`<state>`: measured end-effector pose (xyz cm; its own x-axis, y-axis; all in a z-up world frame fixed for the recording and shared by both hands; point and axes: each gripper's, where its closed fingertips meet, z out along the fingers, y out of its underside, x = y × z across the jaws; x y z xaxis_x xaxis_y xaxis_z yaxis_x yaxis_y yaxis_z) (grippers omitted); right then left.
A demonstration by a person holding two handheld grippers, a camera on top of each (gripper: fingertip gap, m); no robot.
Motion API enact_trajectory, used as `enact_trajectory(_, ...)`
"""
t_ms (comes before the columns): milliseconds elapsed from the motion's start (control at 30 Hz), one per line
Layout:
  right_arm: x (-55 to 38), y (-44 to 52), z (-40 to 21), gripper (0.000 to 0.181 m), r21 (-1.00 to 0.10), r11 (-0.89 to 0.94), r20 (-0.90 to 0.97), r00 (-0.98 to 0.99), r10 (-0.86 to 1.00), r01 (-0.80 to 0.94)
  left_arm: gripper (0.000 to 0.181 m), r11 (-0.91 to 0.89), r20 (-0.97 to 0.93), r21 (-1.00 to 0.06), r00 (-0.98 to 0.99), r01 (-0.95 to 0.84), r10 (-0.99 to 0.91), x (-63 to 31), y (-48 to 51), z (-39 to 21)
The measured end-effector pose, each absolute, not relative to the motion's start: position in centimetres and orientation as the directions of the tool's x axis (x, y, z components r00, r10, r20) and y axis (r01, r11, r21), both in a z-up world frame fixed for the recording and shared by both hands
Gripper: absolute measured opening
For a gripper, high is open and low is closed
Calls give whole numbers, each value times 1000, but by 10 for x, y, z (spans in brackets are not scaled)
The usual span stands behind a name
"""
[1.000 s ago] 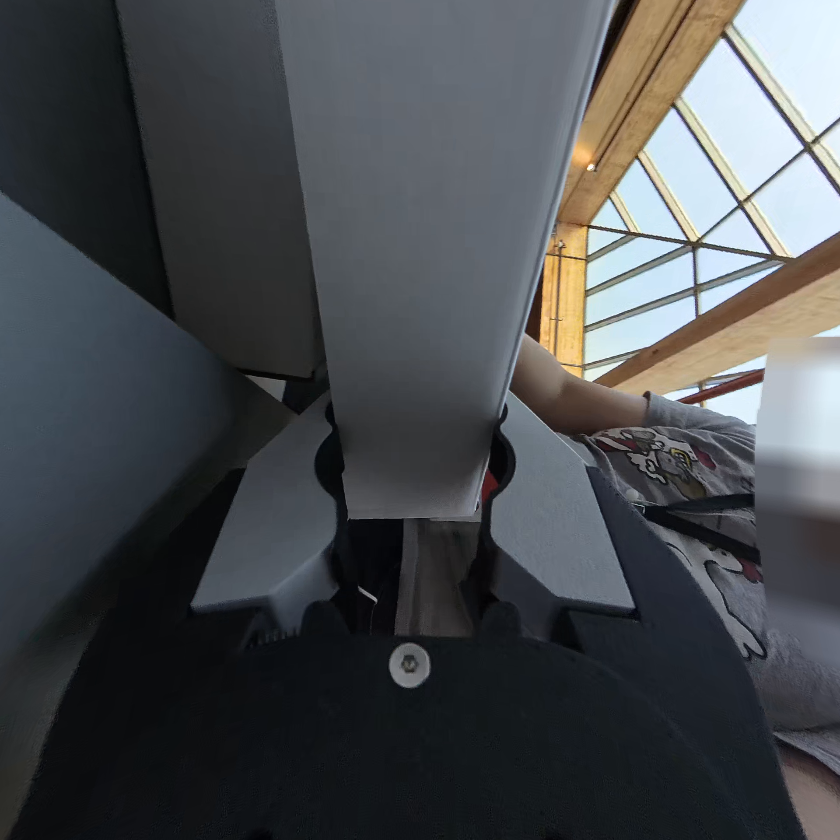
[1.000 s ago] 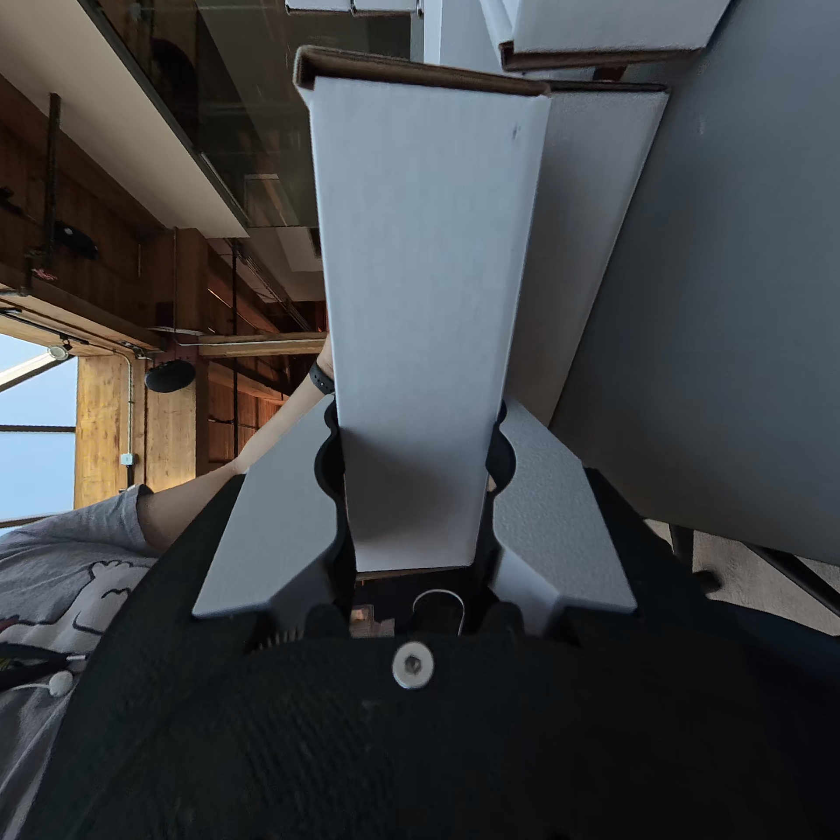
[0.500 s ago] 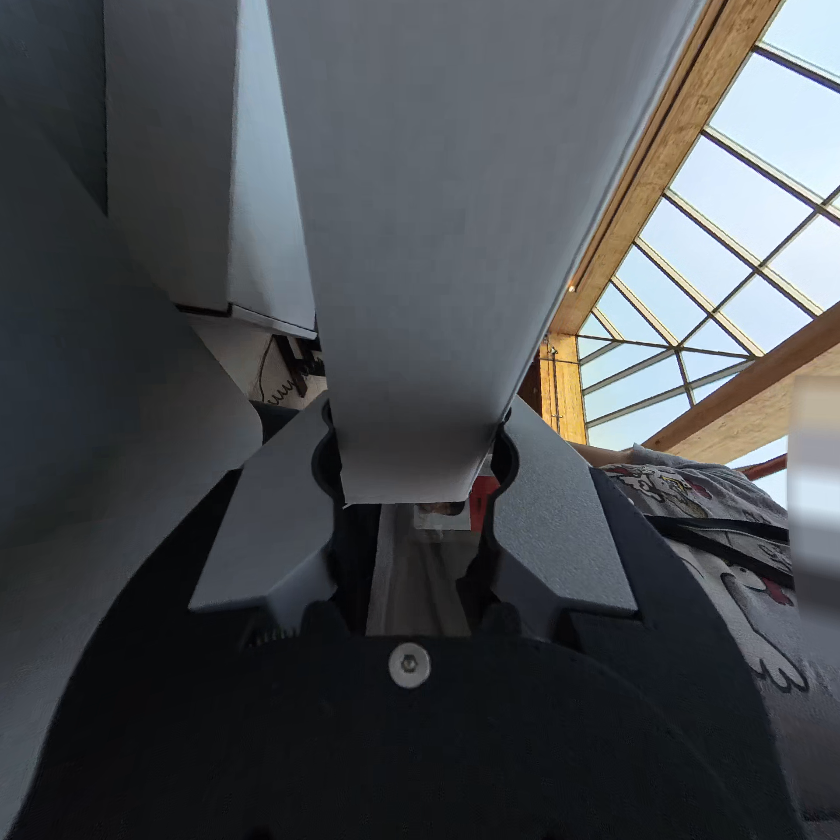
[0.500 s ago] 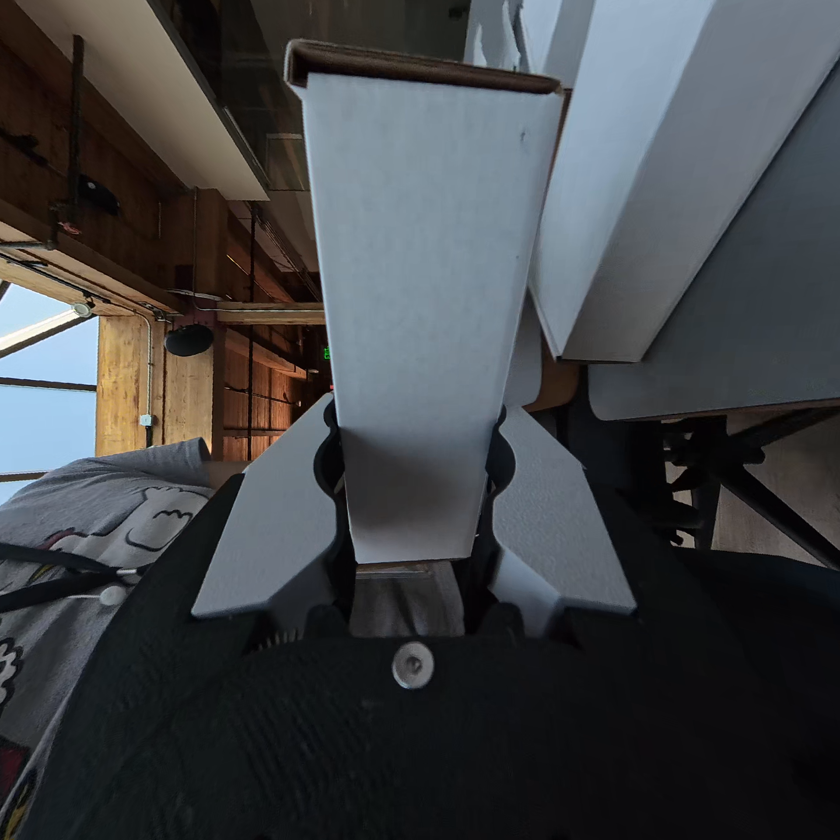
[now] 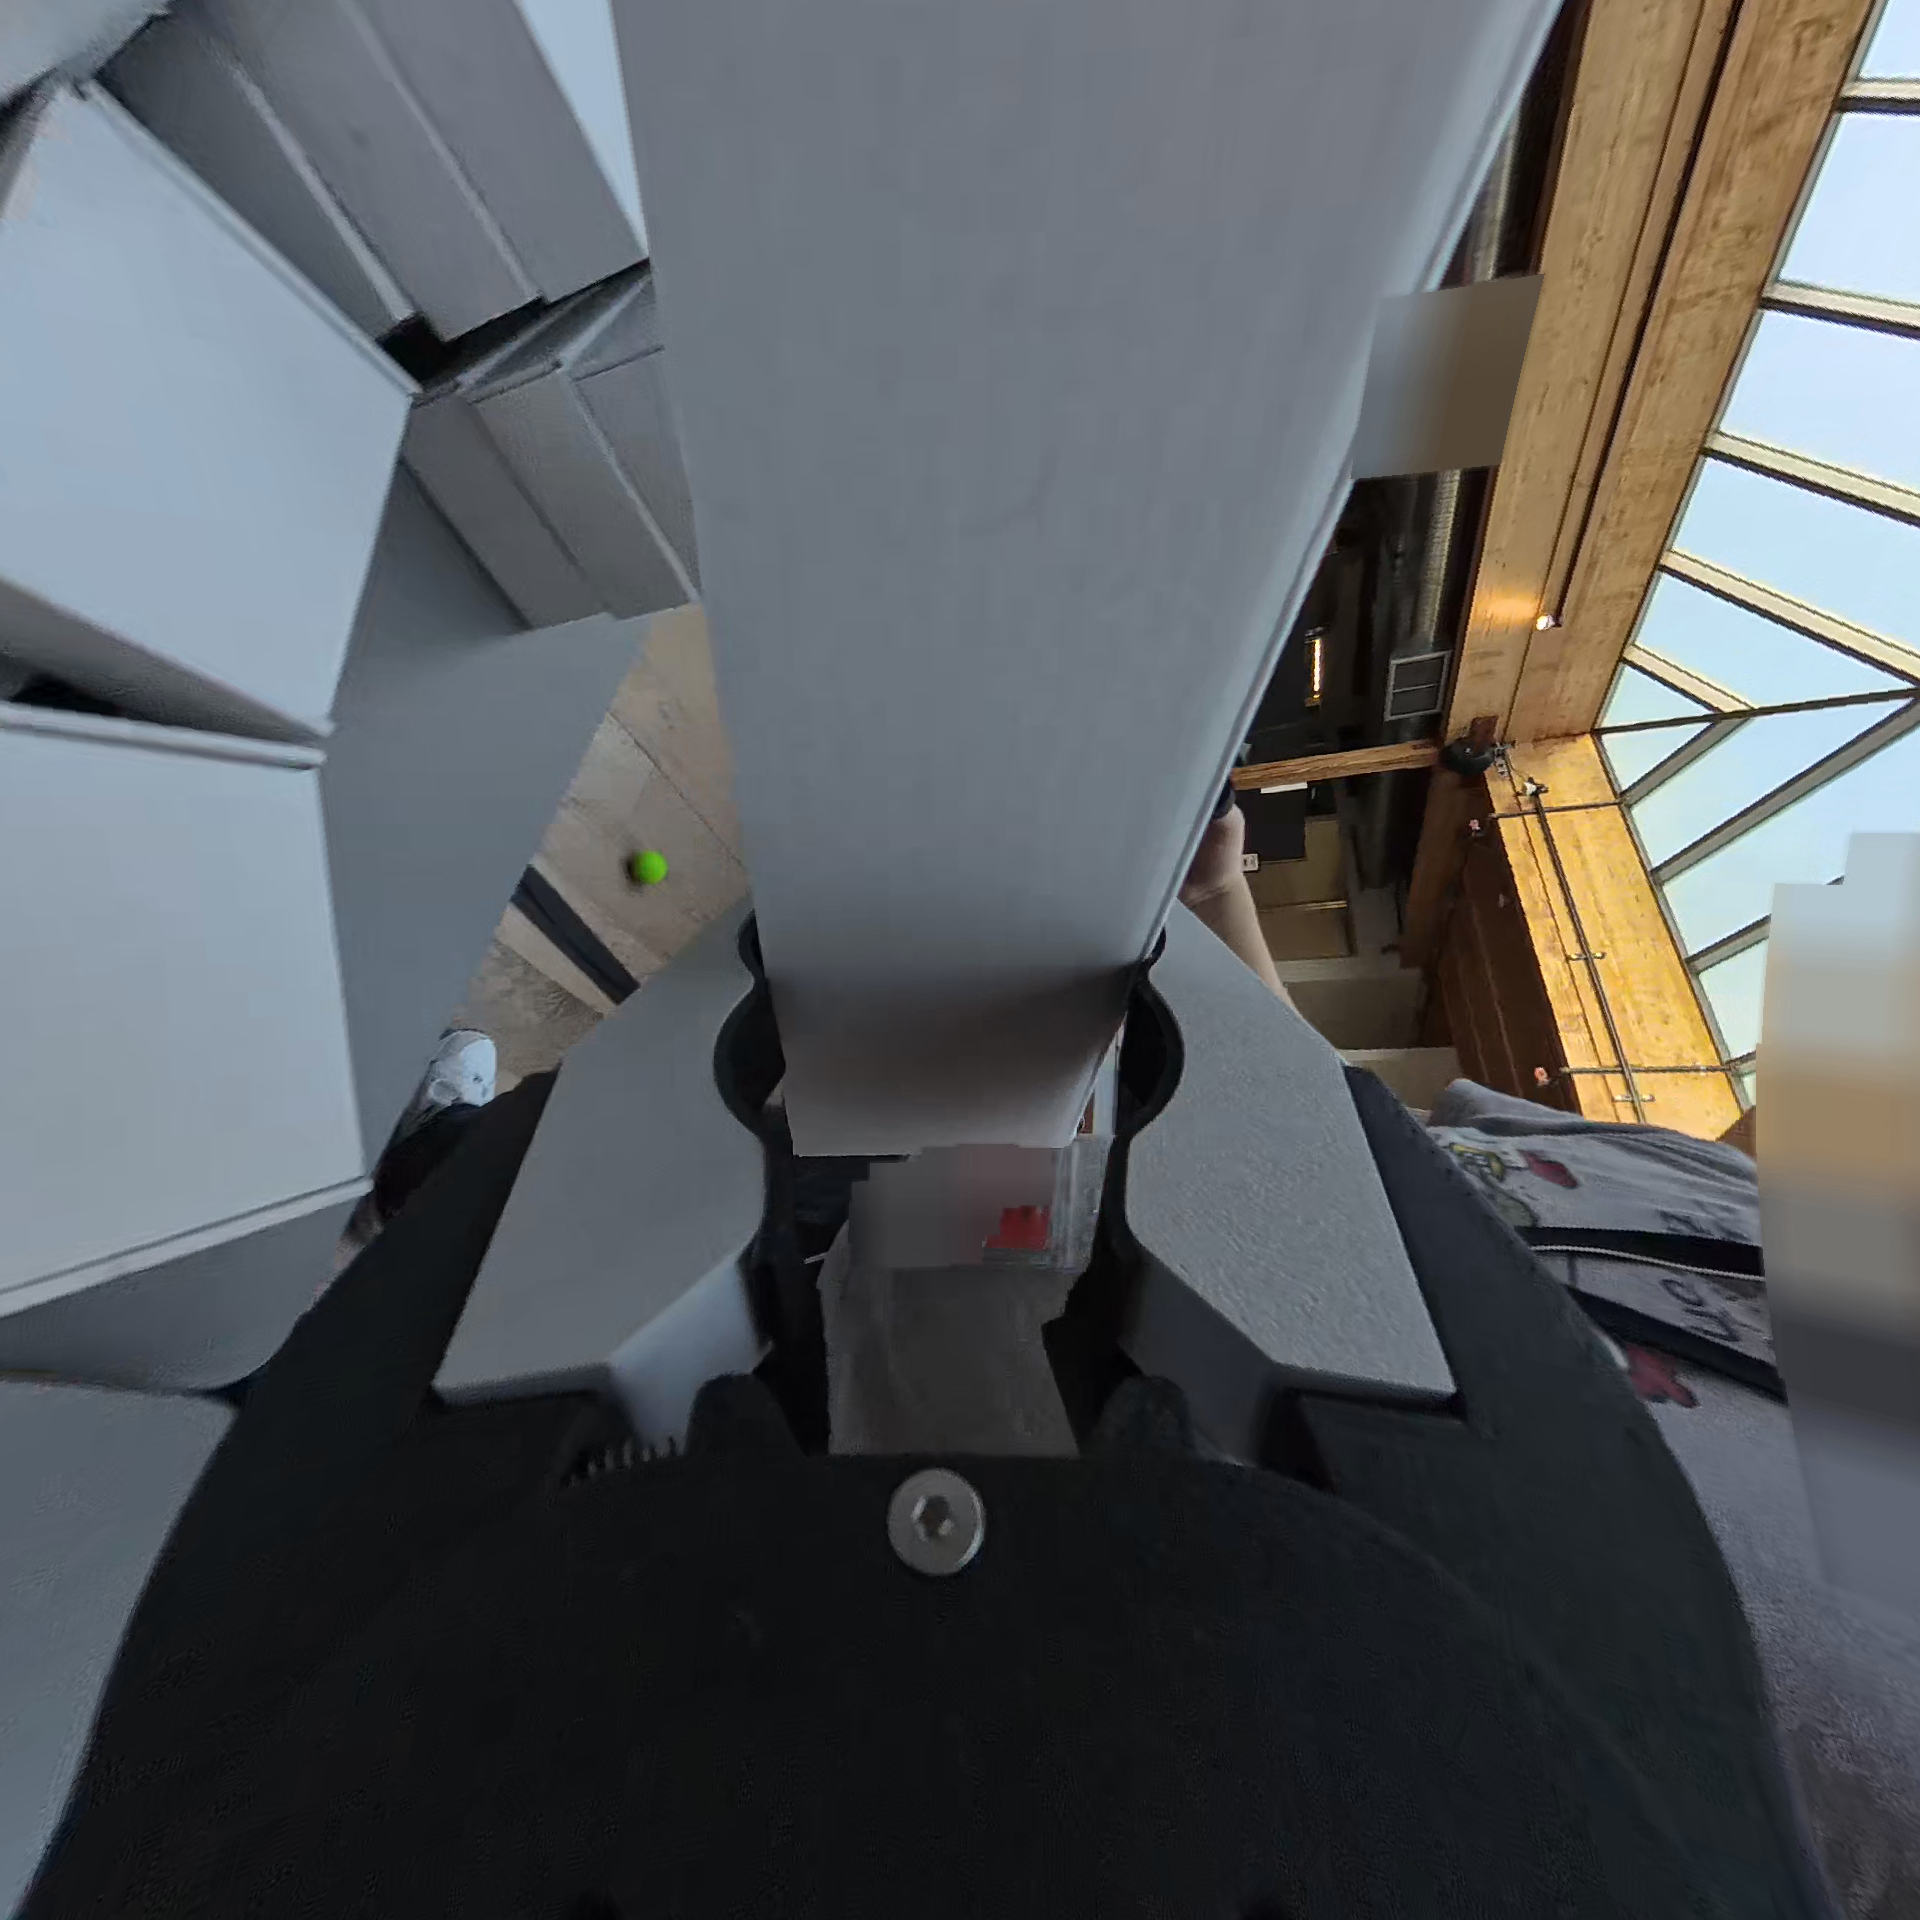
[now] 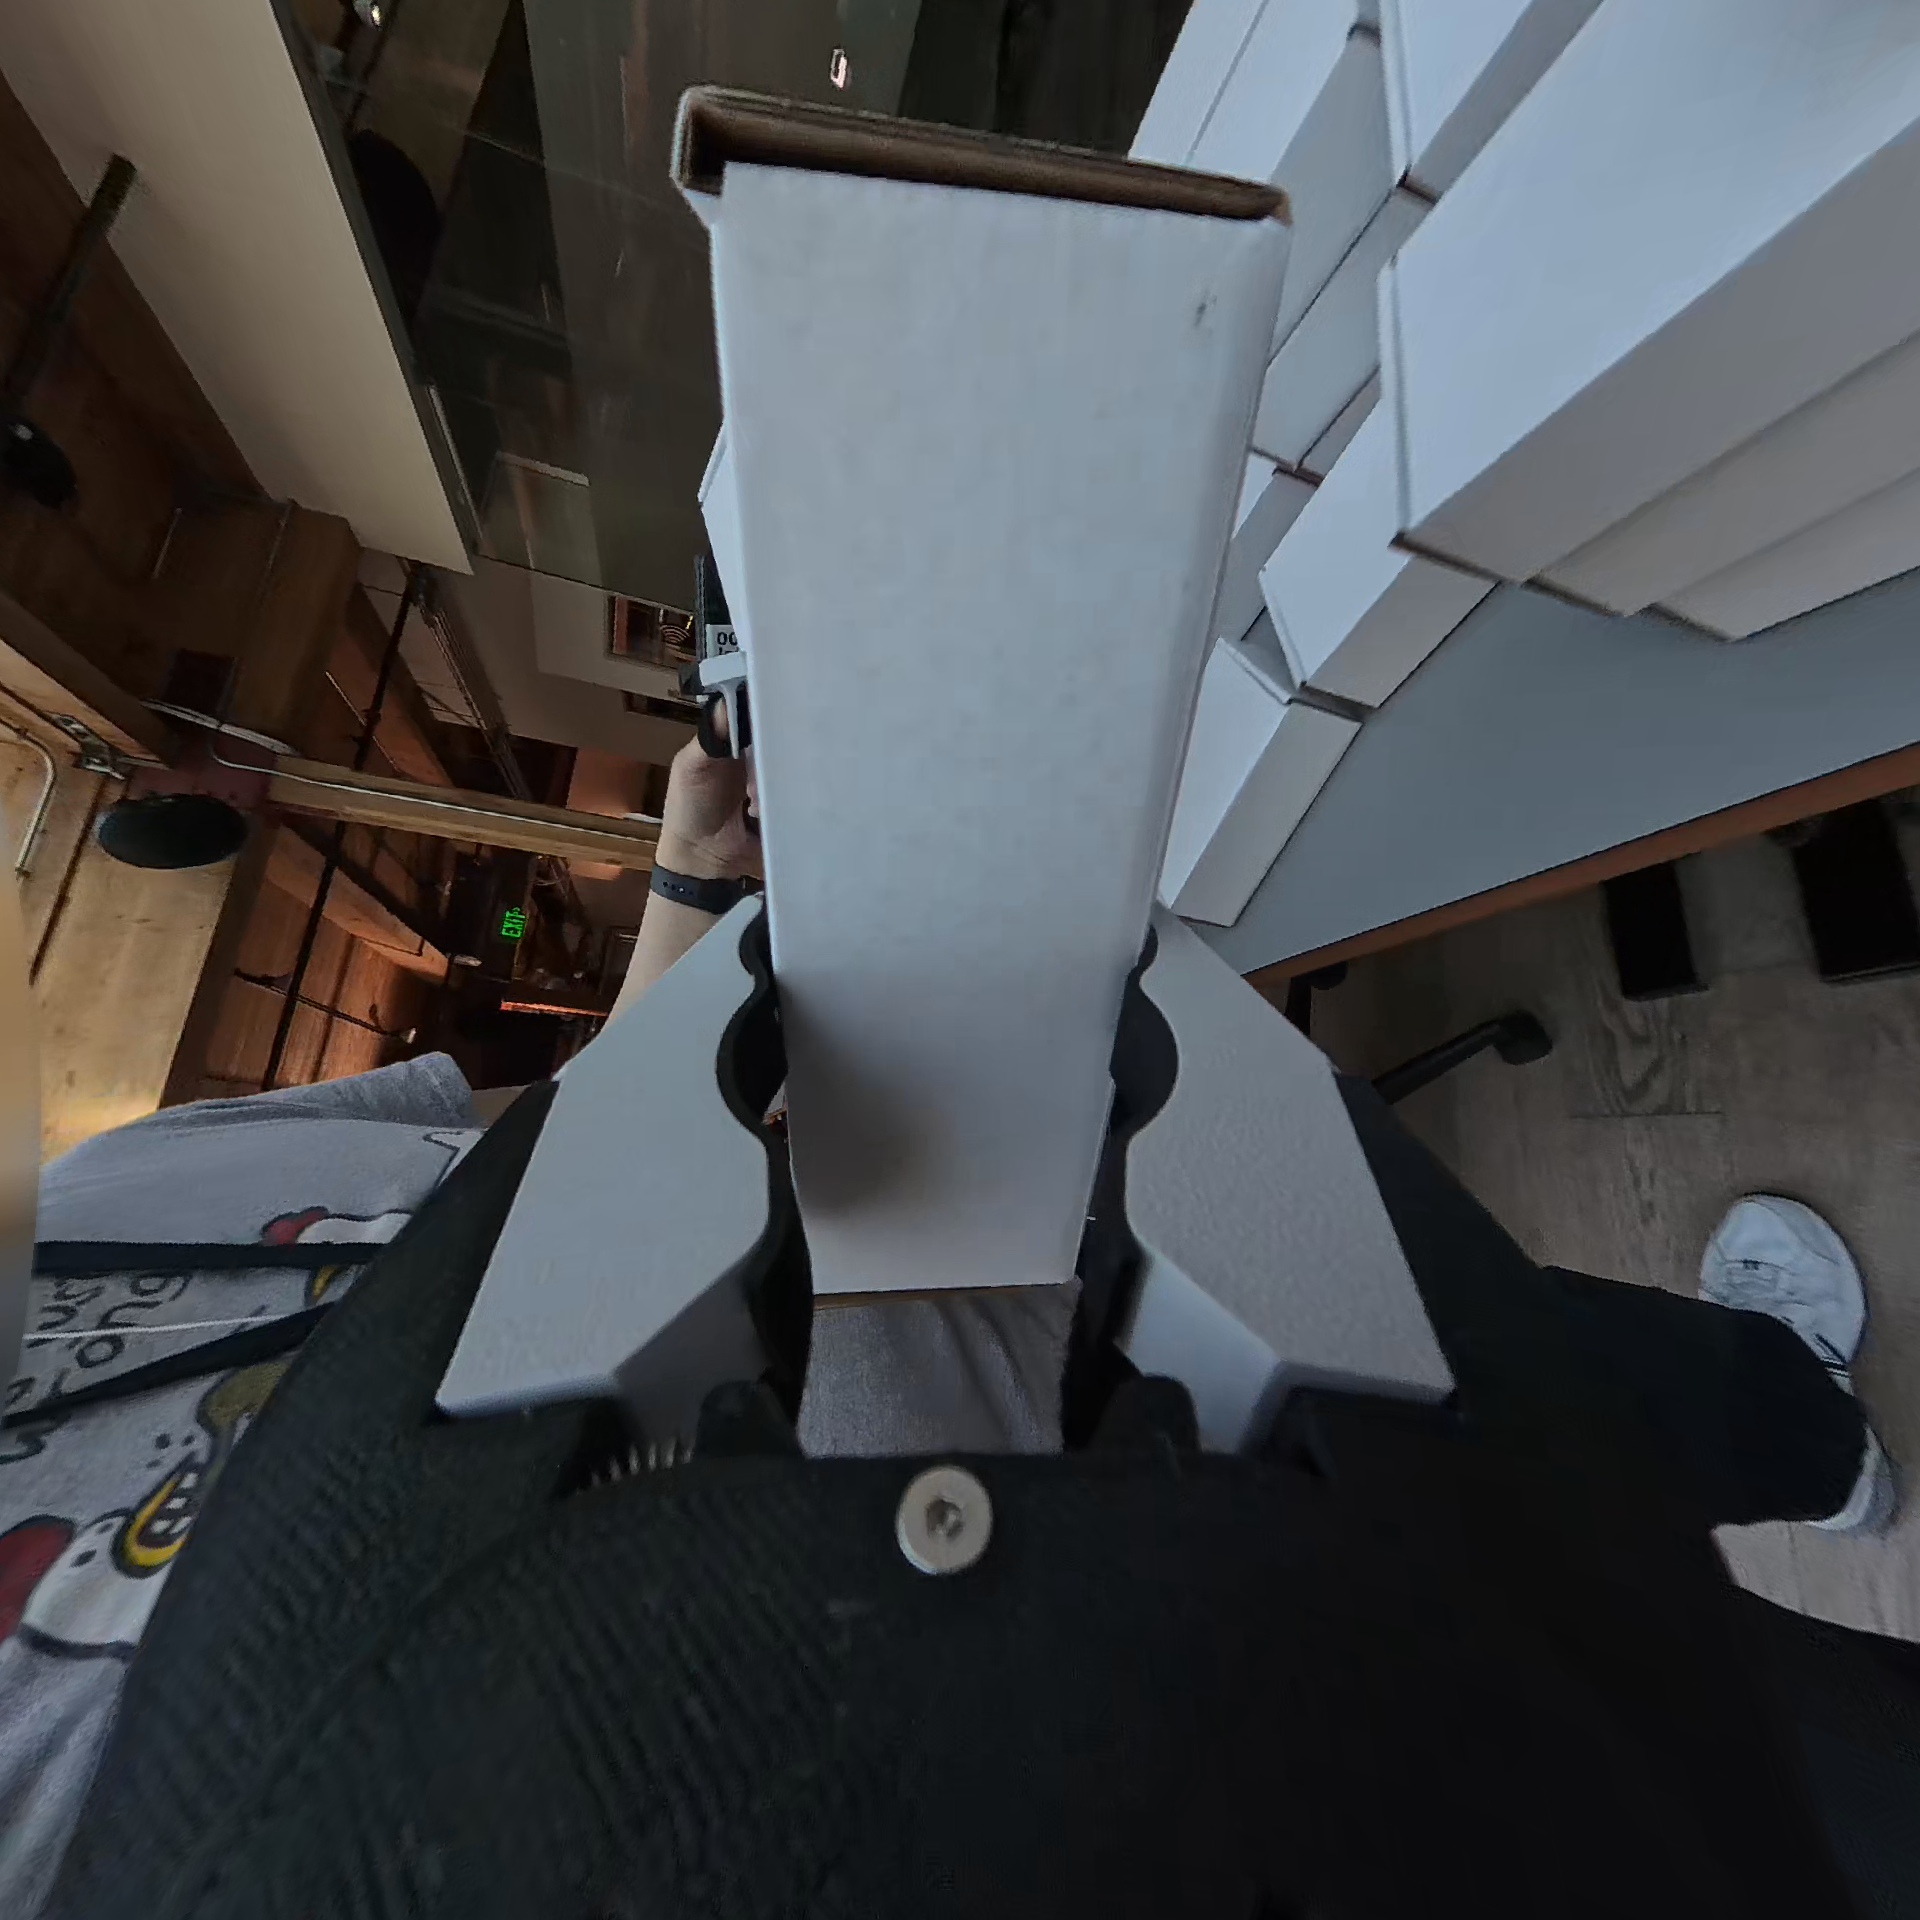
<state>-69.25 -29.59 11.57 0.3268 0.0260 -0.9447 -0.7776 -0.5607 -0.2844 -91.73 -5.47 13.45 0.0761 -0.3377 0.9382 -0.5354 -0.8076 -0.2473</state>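
Left tongs: my left gripper (image 5: 948, 1049) is pinched on one end of a flat white cardboard box (image 5: 997, 499), its two grey fingers (image 5: 623, 1164) pressed against the box's narrow sides at the centre of the left wrist view.

Right tongs: my right gripper (image 6: 948, 1091) is clamped on the other end of the same white cardboard box (image 6: 987, 644), which runs from the frame's centre up to its top, showing a brown cut edge at the far end.

Box: held off any surface between both tongs, filling the middle and top of each view.

Far end, right wrist view: my left hand (image 6: 707, 800), a dark band on the wrist, shows just left of the box at mid-frame, gripping the other tool.

Stack: more white boxes (image 6: 1621, 343) are piled in the upper right of the right wrist view, resting on a grey tabletop (image 6: 1558, 748); in the left wrist view similar boxes (image 5: 177, 499) crowd the left side.

Floor: a white shoe (image 6: 1787, 1288) appears at the right edge of the right wrist view on pale wood-look flooring; a small green ball (image 5: 649, 867) lies left of centre in the left wrist view.

Surroundings: timber beams (image 5: 1621, 364) and slanted glass panes fill the right side of the left wrist view; my grey printed shirt (image 6: 208, 1247) sits at lower left of the right wrist view.
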Motion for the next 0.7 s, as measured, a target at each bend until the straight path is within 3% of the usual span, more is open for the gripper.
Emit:
enact_trajectory(133, -591, -330, 161, 63, -318, -598, -931, 361, 51, -736, 65, -805, 931, -254, 90, -536, -354, -854, -75, 185)
enact_trajectory(333, -453, -342, 240, 63, -269, -624, -958, 272, 93, -734, 64, -910, 989, -126, 17, -395, -145, -760, -95, 258)
enact_trajectory(533, -349, -291, 286, 63, -172, -659, -984, 160, 78, -732, 64, -955, 999, -41, -23, -295, -36, -699, -94, 294)
enact_trajectory(700, -278, -226, 302, 63, -179, -681, -983, 165, 86, -710, 64, -967, 997, -59, 29, -246, -69, -678, -65, 302)
